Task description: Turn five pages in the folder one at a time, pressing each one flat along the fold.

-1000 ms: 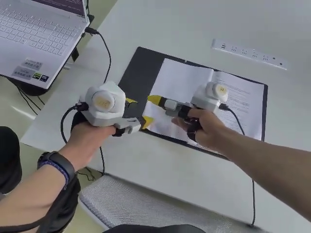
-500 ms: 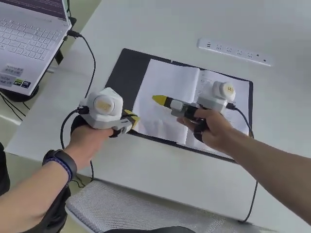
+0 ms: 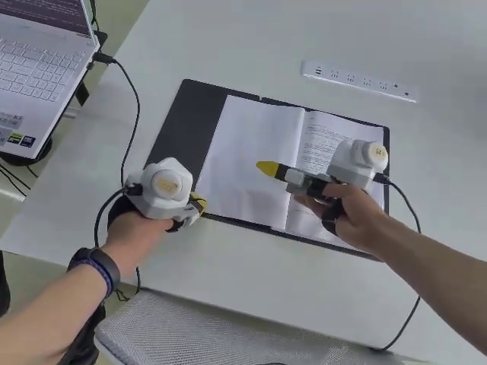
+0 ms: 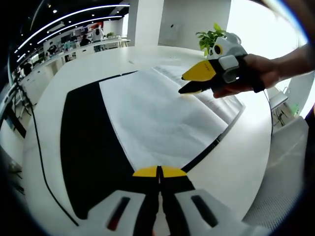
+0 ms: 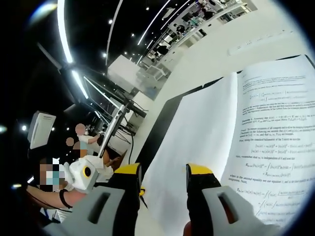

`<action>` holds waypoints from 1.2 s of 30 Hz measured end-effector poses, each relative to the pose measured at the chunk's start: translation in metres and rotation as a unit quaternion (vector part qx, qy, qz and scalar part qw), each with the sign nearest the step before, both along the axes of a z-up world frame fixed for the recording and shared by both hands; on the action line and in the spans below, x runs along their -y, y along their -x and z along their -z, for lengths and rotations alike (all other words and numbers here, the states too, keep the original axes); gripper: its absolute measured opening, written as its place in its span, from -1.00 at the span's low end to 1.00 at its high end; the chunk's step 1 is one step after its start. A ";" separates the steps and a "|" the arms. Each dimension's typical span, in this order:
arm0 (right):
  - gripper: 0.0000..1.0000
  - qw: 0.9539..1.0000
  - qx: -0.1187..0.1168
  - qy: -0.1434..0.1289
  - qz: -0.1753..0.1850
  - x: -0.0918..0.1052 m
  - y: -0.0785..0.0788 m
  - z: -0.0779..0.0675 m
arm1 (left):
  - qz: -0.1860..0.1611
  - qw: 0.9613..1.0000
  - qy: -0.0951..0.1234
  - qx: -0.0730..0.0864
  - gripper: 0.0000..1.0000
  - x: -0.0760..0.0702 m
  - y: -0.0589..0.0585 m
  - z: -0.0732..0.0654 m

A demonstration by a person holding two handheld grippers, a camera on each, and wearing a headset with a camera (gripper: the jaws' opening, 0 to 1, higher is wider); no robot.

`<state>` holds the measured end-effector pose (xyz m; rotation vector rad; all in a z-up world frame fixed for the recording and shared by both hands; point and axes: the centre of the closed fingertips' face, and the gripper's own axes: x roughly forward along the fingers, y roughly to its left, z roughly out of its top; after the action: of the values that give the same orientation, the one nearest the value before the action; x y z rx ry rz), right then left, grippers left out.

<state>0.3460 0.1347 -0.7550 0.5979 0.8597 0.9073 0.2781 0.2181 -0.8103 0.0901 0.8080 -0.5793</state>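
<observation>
With the folder lying open on the tabletop, the right tool, jaws parted and empty, was noted drawn back from the turned page's near-left corner toward the fold, and the left tool, jaws closed, withdrawn to the folder's near edge, so pressing was judged next.

white desk: open black folder with white pages mid-desk, white power strip beyond it, black cable to its left.
</observation>
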 end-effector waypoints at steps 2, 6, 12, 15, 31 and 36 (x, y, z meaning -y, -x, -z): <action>-0.32 1.000 0.002 0.002 0.001 0.004 -0.004 0.000 | -0.002 1.000 0.001 0.001 -1.00 0.000 0.000 0.000; -0.36 1.000 0.008 0.005 0.006 0.010 -0.012 -0.002 | -0.003 1.000 -0.001 0.002 -1.00 0.000 0.000 0.000; -0.45 1.000 0.021 0.007 0.007 0.017 -0.027 0.001 | -0.007 1.000 -0.001 0.002 -1.00 0.000 0.000 -0.001; -0.52 1.000 0.018 0.009 0.014 0.021 -0.034 0.006 | -0.011 1.000 0.003 0.000 -1.00 0.000 0.000 -0.001; -0.84 0.999 0.005 0.010 0.045 0.034 -0.048 0.020 | -0.024 1.000 0.005 -0.007 -1.00 0.000 -0.001 -0.001; -1.00 0.999 0.004 0.010 0.052 0.037 -0.050 0.022 | -0.023 1.000 0.006 -0.008 -1.00 -0.001 -0.002 0.000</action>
<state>0.3957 0.0974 -0.7765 0.6166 0.8224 0.8049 0.2800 0.2187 -0.8098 0.0557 0.8200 -0.5421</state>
